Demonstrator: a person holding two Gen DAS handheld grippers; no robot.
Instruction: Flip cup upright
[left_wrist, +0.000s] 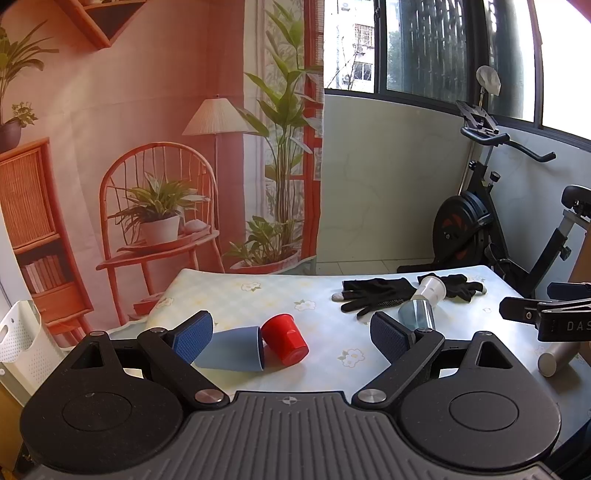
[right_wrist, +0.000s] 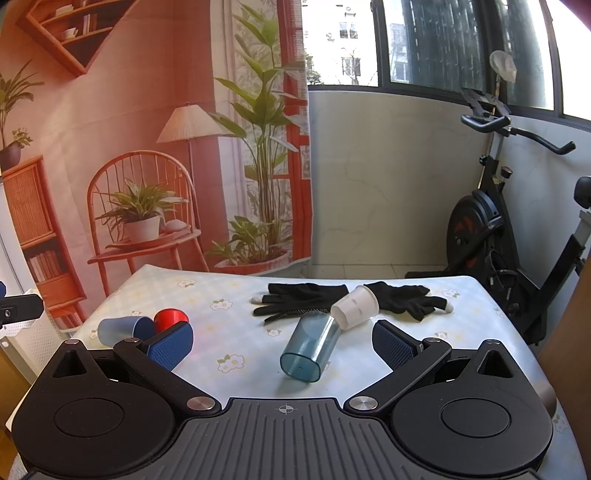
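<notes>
From the left wrist camera, four cups lie tipped over on a table covered in a pale checked cloth printed with small flowers. Nearest, a matte slate-blue cup lies on its side, its dark mouth turned toward 3 o'clock and touching a glossy red cup, a ribbed plastic tumbler whose flat base faces the camera toward 5 o'clock. At 1 o'clock from these, a tinted blue translucent cup lies just beyond the right finger, mouth toward the camera, and a frosted white cup rests against its far end, overlapping black knit gloves. The left gripper is spread wide, its blue dimpled pads clasping nothing. A brushed metal cylinder lies at 3 o'clock near the table's edge.

From the right wrist camera, the tinted blue translucent cup lies between the fingers, smooth and rounded-square at its open mouth, which points toward 6 o'clock. The frosted white cup touches its base at 1 o'clock, lying partly on the black knit gloves. The slate-blue cup and red cup sit at 10 o'clock, partly behind the left finger. The right gripper is also spread wide, gripping nothing, its textured pads clear of the cup.
</notes>
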